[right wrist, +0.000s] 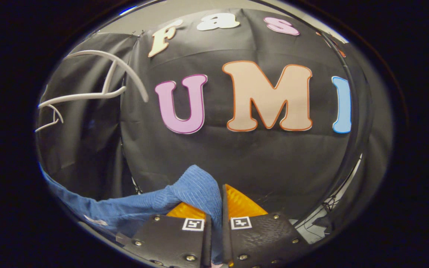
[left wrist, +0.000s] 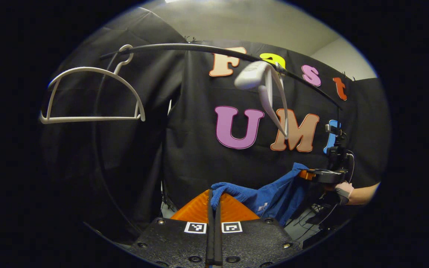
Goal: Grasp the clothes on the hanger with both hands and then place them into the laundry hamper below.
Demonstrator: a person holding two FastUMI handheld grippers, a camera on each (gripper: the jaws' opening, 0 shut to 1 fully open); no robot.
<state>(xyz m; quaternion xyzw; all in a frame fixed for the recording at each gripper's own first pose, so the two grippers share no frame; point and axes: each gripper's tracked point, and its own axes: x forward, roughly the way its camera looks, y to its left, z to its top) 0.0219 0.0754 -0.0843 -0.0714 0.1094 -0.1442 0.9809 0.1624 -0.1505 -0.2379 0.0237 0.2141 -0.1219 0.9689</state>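
Blue cloth: the garment [left wrist: 263, 197] is off the hangers and stretched between the two grippers, below the rail, sagging a little in the middle.
White hanger, far left: an empty hanger [left wrist: 91, 95] hooks on the dark rail [left wrist: 199, 48] near its left end in the left gripper view.
Left gripper: the left gripper [left wrist: 214, 208] has its fingers pressed together on one bunched end of the garment, the fabric spilling over the fingertips to the right.
Second hanger: another white hanger [left wrist: 266, 83] hangs farther right on the rail, turned edge-on and bare.
Right gripper, seen from the left: the right gripper [left wrist: 320, 175] holds the other end of the garment, with a hand [left wrist: 343, 191] behind it.
Right gripper's own view: its fingers pinch a ribbed fold of the garment [right wrist: 196, 188], which trails away to the lower left.
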